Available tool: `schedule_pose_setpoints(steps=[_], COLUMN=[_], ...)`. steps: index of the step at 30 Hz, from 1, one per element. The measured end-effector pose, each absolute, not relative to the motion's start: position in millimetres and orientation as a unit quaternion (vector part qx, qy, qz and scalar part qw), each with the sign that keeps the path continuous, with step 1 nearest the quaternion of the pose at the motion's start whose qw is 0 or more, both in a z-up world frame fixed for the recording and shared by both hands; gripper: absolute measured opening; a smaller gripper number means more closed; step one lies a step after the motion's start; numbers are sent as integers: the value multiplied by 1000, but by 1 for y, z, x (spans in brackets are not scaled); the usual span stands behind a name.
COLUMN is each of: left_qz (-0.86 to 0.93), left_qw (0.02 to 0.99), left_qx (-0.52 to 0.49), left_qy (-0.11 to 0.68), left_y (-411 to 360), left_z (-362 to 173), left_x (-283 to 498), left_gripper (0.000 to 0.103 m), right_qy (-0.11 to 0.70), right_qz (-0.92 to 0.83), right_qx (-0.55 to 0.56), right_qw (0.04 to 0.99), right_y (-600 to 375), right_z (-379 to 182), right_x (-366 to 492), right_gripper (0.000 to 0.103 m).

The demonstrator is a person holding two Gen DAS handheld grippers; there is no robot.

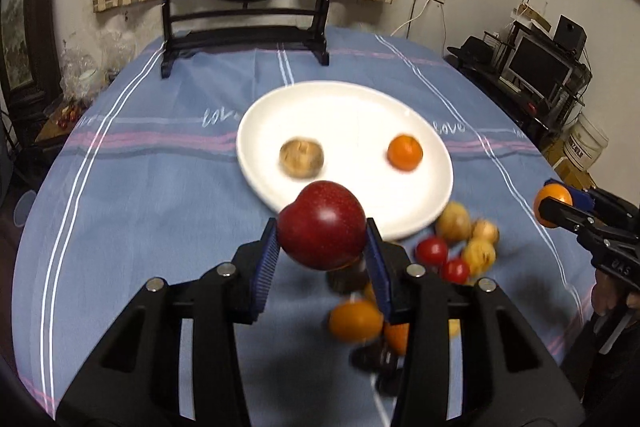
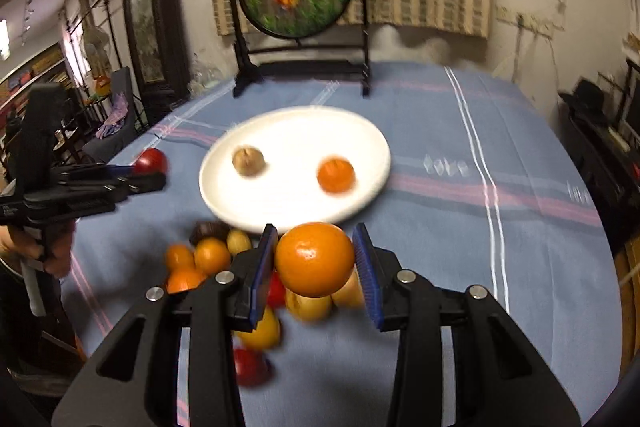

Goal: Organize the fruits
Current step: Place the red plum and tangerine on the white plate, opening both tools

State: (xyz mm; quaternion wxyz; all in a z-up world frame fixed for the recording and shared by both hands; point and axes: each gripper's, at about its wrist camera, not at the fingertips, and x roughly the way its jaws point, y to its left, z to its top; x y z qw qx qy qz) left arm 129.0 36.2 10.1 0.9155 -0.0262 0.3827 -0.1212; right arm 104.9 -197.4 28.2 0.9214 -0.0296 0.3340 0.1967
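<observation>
Holding a red apple (image 1: 322,225) in the left gripper (image 1: 322,259) and an orange (image 2: 315,259) in the right gripper (image 2: 316,277), with two fruits on the white plate (image 1: 344,107) and a heap (image 1: 460,247) left on the desk.

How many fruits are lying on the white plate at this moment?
2. A brownish fruit lies on the left part of the white plate and a small orange on the right part. Nothing else shows on it.

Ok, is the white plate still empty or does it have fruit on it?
Not empty. The white plate holds two pieces: a small orange and a brownish round fruit, lying apart.
</observation>
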Motion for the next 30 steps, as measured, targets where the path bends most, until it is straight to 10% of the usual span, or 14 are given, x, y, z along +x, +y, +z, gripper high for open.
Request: schedule_pose_setpoints(steps=[23,25,30], left_qz=[-97,-98,-97], left_qw=[877,880,902], left_qx=[-22,-24,-3], left_qy=[470,465,421], left_y=[9,10,11], left_z=[-53,-50,-26], left_x=[225,224,204], left_gripper=[44,56,76], right_qy=[450,447,422], right_qz=[174,167,161], right_qx=[-68,-50,-18], right_qw=[873,877,892], right_y=[-140,-146,-168], right_z=[-37,-37,-23], right_x=[227,228,210], right_gripper=[47,67,67])
